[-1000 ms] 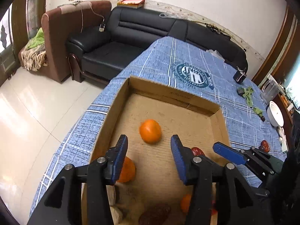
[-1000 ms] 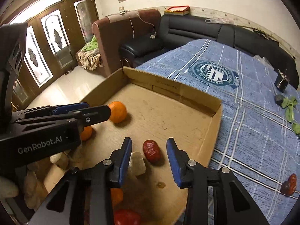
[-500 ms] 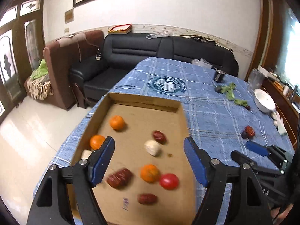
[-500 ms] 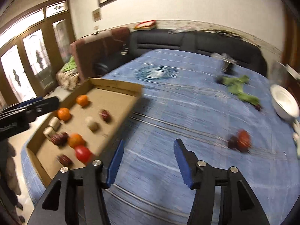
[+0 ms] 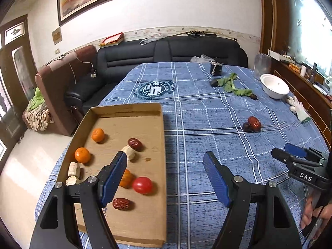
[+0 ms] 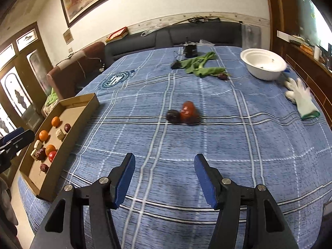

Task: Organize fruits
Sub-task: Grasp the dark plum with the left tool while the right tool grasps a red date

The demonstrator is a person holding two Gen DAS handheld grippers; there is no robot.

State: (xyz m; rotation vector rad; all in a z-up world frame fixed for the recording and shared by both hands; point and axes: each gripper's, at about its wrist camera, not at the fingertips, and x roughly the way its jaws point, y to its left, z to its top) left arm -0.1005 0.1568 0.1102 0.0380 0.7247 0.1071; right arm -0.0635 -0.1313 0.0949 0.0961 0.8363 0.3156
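Observation:
A cardboard tray [image 5: 161, 186] [image 6: 83, 114] lies on the blue checked tablecloth at the left. It holds oranges [image 5: 98, 134], a red tomato [image 5: 142, 185], dark red dates [image 5: 134, 143] and pale chunks [image 5: 128, 152]. Two dark red fruits [image 5: 253, 123] [image 6: 183, 114] lie loose on the cloth to the right of the tray. My left gripper [image 5: 165, 178] is open and empty above the tray's right edge. My right gripper [image 6: 165, 179] is open and empty above the cloth, short of the loose fruits; it also shows in the left wrist view [image 5: 290, 155].
A white bowl [image 6: 263, 65], a white glove [image 6: 300, 97], green leaves [image 6: 199, 65] and a small black object [image 6: 191, 50] lie at the far side of the table. A black sofa [image 5: 166, 51] stands behind the table.
Both grippers have pulled back and up from inside the tray and opened wider. The right gripper has swung right over the cloth toward the loose fruits.

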